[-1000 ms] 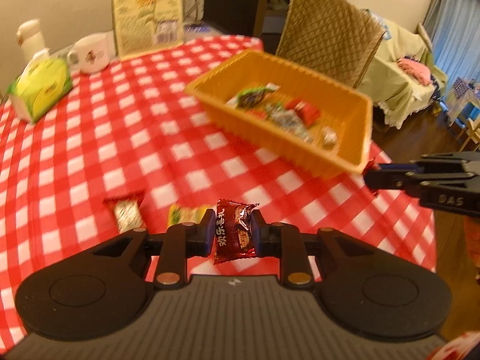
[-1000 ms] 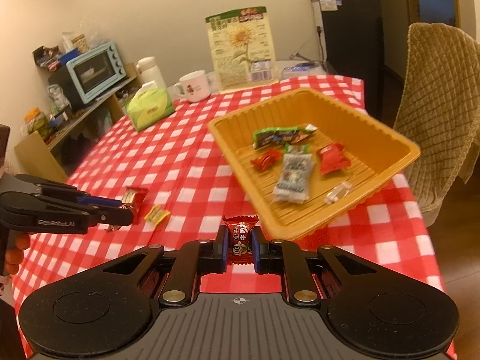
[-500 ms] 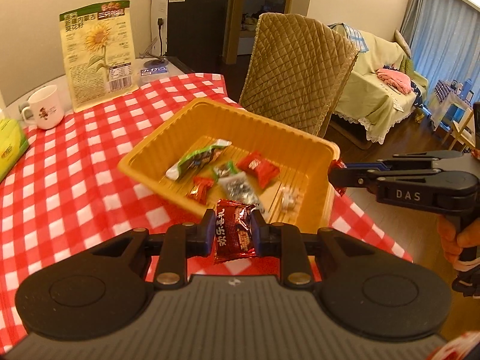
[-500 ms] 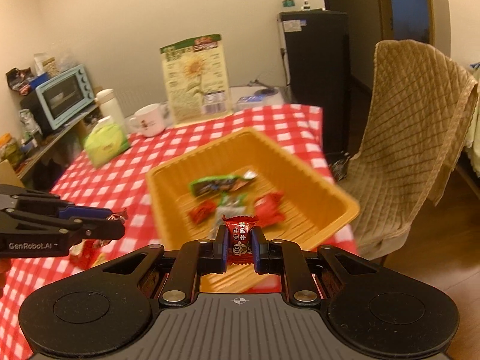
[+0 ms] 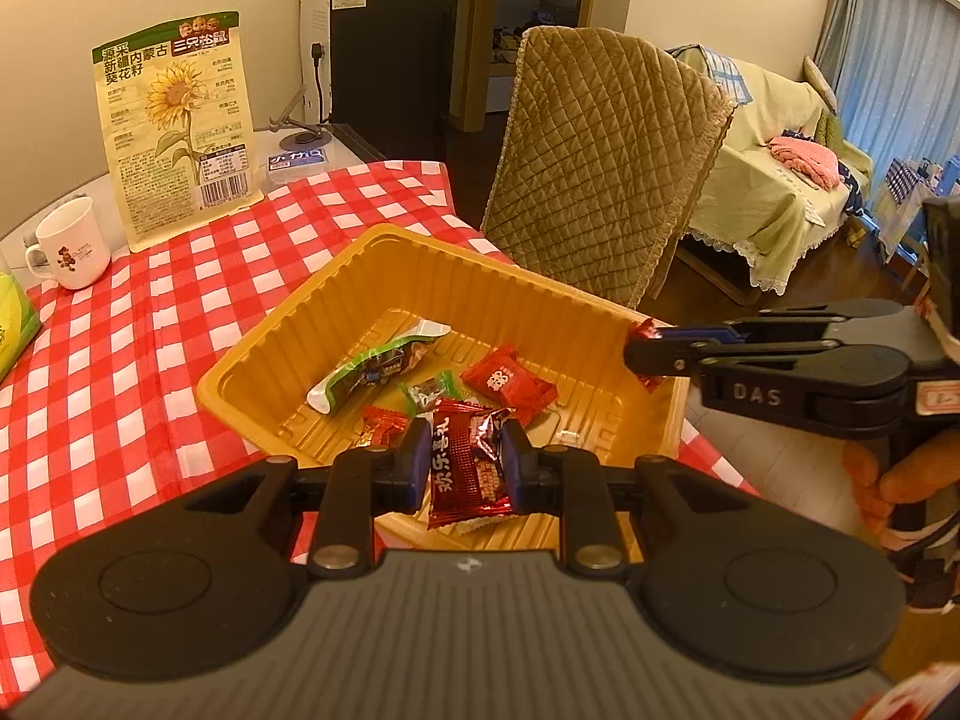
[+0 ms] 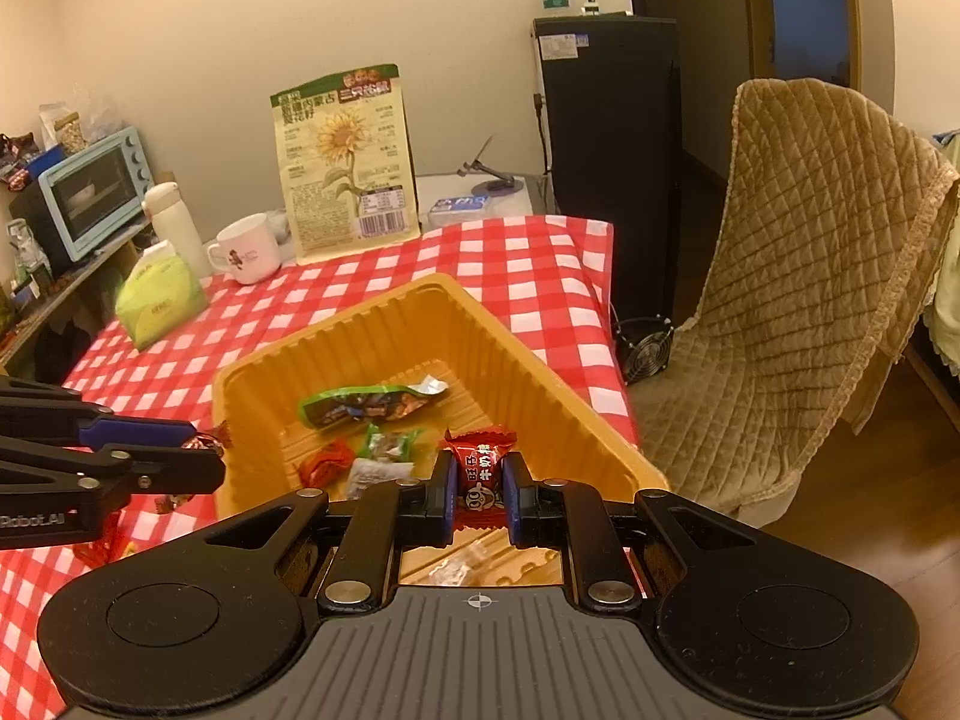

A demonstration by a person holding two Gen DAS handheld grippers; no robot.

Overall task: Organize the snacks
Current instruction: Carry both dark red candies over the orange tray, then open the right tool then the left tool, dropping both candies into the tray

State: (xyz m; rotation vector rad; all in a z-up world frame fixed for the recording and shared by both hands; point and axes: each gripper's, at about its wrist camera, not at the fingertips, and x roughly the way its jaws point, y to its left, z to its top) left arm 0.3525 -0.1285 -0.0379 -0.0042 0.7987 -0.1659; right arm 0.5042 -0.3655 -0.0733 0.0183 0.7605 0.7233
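An orange tray (image 5: 384, 255) (image 6: 480, 324) sits on the red checked table and holds several wrapped snacks, among them a long green packet (image 5: 372, 369) (image 6: 360, 405) and a red packet (image 5: 507, 381). My left gripper (image 5: 465, 462) is shut on a dark red snack packet (image 5: 465, 468) just above the tray's near rim. My right gripper (image 6: 477, 480) is shut on a small red candy (image 6: 480, 468) over the tray's right side. Each gripper shows in the other's view, the right (image 5: 645, 354) and the left (image 6: 207, 462).
A sunflower-seed bag (image 5: 177, 126) (image 6: 345, 162), a white mug (image 5: 69, 252) (image 6: 246, 249) and a green tissue pack (image 6: 159, 300) stand at the table's far side. A quilted chair (image 5: 600, 162) (image 6: 810, 300) stands beside the table. Loose snacks (image 6: 96, 552) lie left of the tray.
Both grippers have moved closer to the tray with their snacks still held. The tray now fills more of both views and lies right under the fingertips.
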